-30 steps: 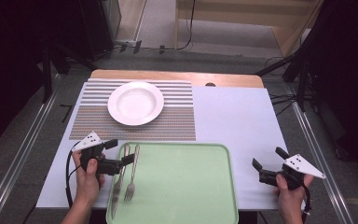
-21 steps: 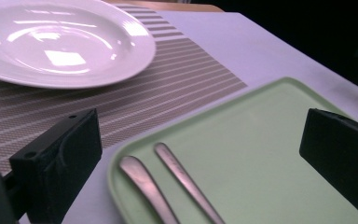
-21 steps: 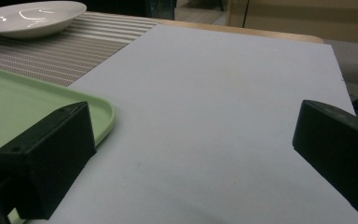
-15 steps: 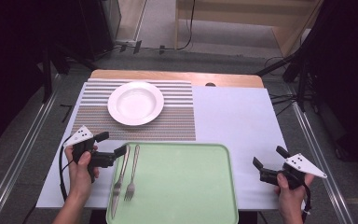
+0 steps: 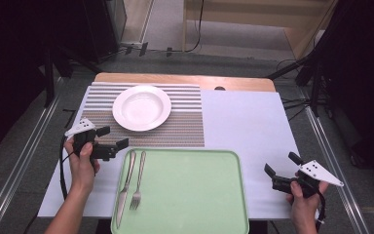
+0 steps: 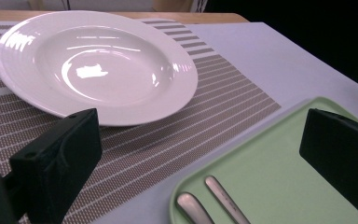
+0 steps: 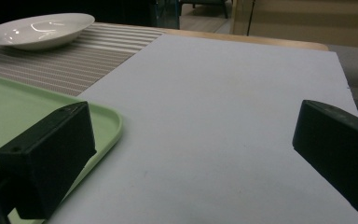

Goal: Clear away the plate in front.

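I see a wooden table [image 5: 185, 80] in a dark room, covered by a white sheet [image 5: 243, 126], with a striped placemat [image 5: 185, 122] at the far left part. Starting at the left, my left gripper [image 5: 113, 137] hangs over the sheet just beside the near left corner of the placemat, its jaws spread apart and holding nothing; in the left gripper view they frame the plate and the tray's corner. Just right of it lies the green tray [image 5: 190, 195] at the near edge, and along its left side rest a knife [image 5: 125, 187] and a fork [image 5: 138, 183], side by side with handles pointing away from me, close to the left gripper but not touched. Beyond them, a white plate [image 5: 141, 107] sits on the placemat. Far right, well apart from the tray, my right gripper [image 5: 281, 165] hovers low over the bare sheet, jaws wide apart and empty.
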`<state>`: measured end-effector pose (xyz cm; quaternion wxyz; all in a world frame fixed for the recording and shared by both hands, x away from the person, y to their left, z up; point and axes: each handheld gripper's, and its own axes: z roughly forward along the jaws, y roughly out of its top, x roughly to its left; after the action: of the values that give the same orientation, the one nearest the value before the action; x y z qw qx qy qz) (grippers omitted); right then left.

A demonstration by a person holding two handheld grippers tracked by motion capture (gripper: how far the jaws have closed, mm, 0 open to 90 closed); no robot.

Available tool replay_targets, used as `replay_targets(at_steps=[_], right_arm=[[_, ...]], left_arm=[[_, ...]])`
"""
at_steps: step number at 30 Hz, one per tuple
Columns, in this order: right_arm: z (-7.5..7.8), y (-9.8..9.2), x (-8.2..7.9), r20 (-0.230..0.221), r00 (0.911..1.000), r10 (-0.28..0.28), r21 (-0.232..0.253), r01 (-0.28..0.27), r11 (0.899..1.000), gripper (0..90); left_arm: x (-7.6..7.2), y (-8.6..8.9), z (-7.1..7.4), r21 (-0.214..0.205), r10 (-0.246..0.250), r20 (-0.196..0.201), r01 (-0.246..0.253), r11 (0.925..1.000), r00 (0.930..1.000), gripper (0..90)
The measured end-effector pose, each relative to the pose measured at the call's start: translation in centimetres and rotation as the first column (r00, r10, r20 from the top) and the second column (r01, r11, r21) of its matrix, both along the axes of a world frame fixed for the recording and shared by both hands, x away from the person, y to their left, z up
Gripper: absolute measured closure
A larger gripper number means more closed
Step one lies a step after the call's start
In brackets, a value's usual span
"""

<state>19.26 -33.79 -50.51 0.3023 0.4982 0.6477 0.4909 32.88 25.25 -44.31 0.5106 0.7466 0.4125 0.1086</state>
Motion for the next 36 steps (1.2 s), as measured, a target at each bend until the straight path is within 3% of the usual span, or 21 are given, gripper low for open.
replay_targets(at_steps=[16,25,34,36], right_arm=[[0.3,0.4,-0.4,0.013,0.9997,0.023,-0.026,-0.022,0.999,0.0],[0.0,0.2,-0.3,0.01,0.9997,0.025,-0.01,-0.025,1.0,0.0],[0.0,0.4,-0.3,0.01,0.9994,0.035,-0.021,-0.034,0.999,0.0],[0.0,0.5,-0.3,0.006,0.9995,0.03,-0.024,-0.03,0.999,0.0]], left_arm=[[4.3,-0.9,0.1,0.027,0.031,-0.033,-0.03,0.9992,0.999,0.0],[6.8,-0.6,-0.4,0.067,0.058,-0.059,-0.054,0.9963,0.9966,0.0],[9.1,0.1,-0.7,0.074,0.086,-0.091,-0.079,0.9941,0.9921,0.0],[9.5,0.3,-0.9,0.055,0.095,-0.104,-0.089,0.9945,0.99,0.0]])
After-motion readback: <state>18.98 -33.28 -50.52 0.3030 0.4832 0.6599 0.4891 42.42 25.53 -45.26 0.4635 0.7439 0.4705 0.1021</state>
